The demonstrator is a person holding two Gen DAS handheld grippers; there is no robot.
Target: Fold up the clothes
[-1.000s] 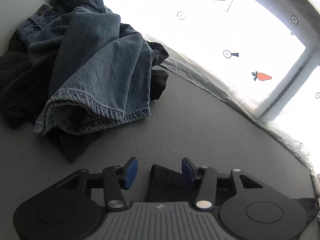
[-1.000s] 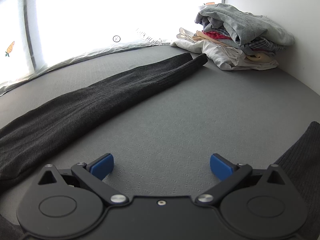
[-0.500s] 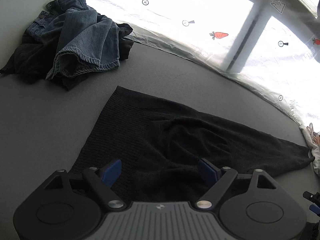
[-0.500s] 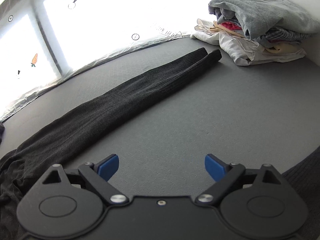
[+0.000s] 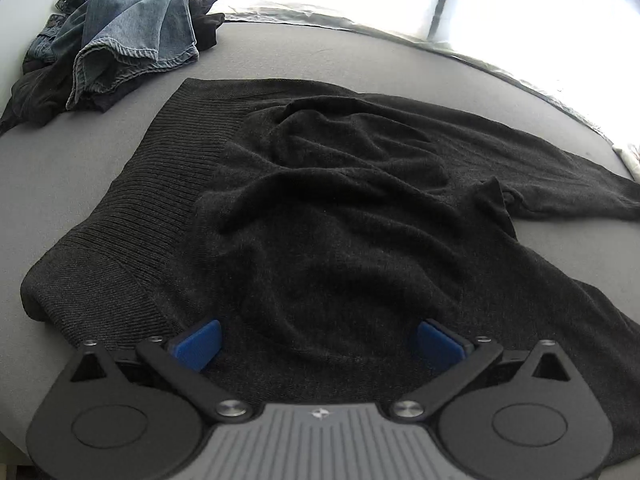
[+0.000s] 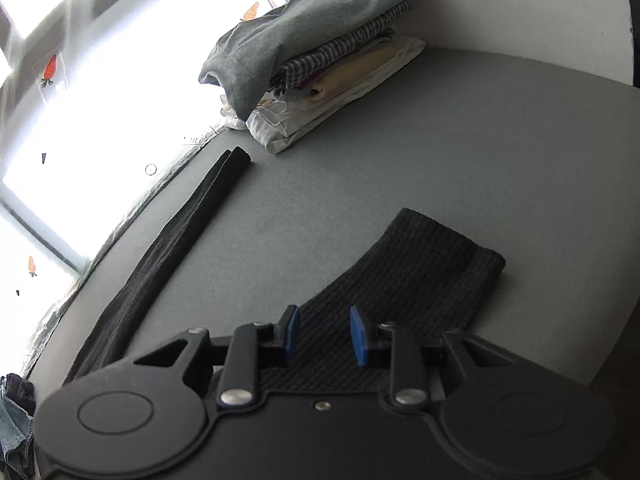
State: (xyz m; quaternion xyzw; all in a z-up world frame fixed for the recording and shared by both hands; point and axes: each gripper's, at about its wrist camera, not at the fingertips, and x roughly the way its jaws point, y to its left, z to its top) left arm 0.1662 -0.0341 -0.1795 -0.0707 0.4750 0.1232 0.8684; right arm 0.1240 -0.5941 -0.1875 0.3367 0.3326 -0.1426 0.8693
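Sweater is right under my left gripper, spread on the grey table, body rumpled, ribbed hem to the left. Left fingers are released wide, hovering over the near edge with nothing between them. I read that as lining up a grab on the body for the next fold.

Right gripper sits over the ribbed cuff of the near sleeve, which lies flat on the table. Fingers narrowed to a small gap with the knit under them; I can't tell whether they pinch fabric yet or just straddle it. Judgement: sleeve gets folded in over the body first, hence the cuff approach.

Further out, the other sleeve runs straight toward the window, laid out so it can be folded in later.

Far left corner: jeans pile, unfolded, probably queued. Far right corner: folded stack against the wall, likely the drop-off, kept well apart from the work area
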